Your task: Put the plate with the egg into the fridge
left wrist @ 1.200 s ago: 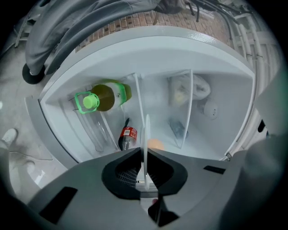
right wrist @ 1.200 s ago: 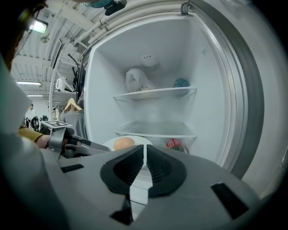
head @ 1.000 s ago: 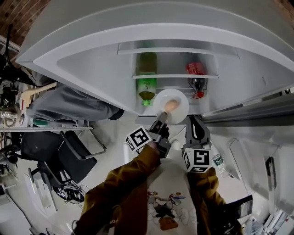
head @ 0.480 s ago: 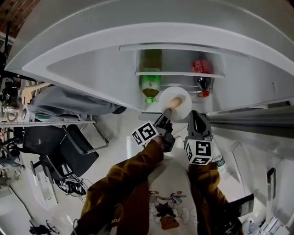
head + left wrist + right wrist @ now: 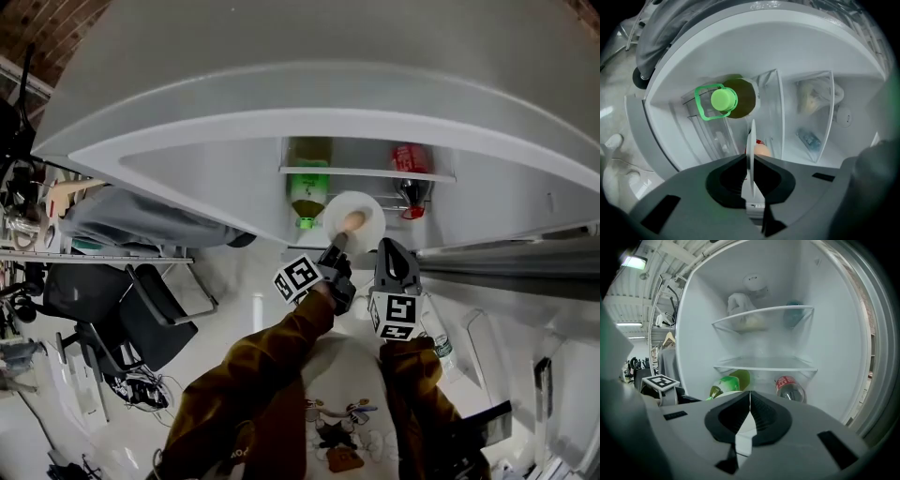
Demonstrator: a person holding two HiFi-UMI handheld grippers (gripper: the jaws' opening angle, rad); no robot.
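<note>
In the head view a white plate (image 5: 368, 206) with a tan egg (image 5: 353, 222) on it is held at the open fridge's lower shelf. My left gripper (image 5: 339, 241) is shut on the plate's near rim. The left gripper view shows the plate (image 5: 751, 138) edge-on between the closed jaws of my left gripper (image 5: 751, 161), with the egg (image 5: 762, 150) just right of it. My right gripper (image 5: 389, 251) hangs right of the plate and apart from it. Seen in its own view, the right gripper (image 5: 750, 405) is shut and holds nothing.
A green bottle (image 5: 309, 187) lies left of the plate and a red-labelled bottle (image 5: 411, 169) right of it, under a glass shelf (image 5: 764, 363). A pale bag (image 5: 743, 315) sits on the upper shelf. The fridge door (image 5: 169, 178) stands open at the left.
Both grippers and the plate with the egg have moved further toward the fridge's lower shelf. The left grip on the plate rim is unchanged.
</note>
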